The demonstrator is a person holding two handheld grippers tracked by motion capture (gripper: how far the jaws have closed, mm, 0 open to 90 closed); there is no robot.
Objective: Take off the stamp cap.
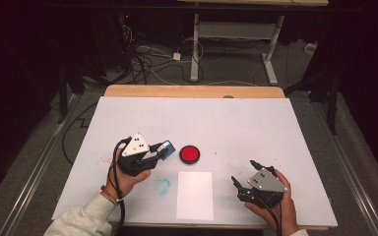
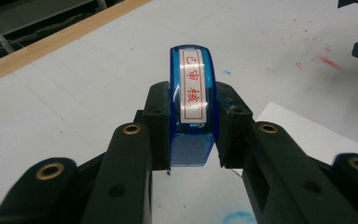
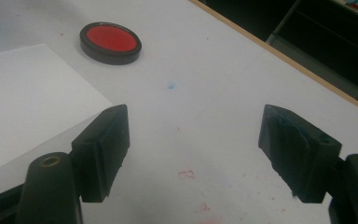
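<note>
My left gripper [image 1: 161, 150] is shut on a blue stamp [image 1: 167, 146], held a little above the white table left of the red ink pad [image 1: 189, 154]. In the left gripper view the blue stamp [image 2: 192, 100] sits clamped between both black pads, its white label with red characters facing up. A white sheet of paper [image 1: 195, 195] lies near the front edge between my hands. My right gripper [image 1: 242, 173] rests at the front right, open, with nothing between its jaws. Ahead of that gripper [image 3: 193, 154] lie the red ink pad [image 3: 110, 42] and the paper's corner [image 3: 32, 93].
A blue ink smudge [image 1: 162, 186] marks the table left of the paper, and red specks [image 2: 328, 60] dot the surface. The wooden back edge [image 1: 194, 91] borders the white top. Cables and a desk frame [image 1: 197, 49] stand on the floor beyond.
</note>
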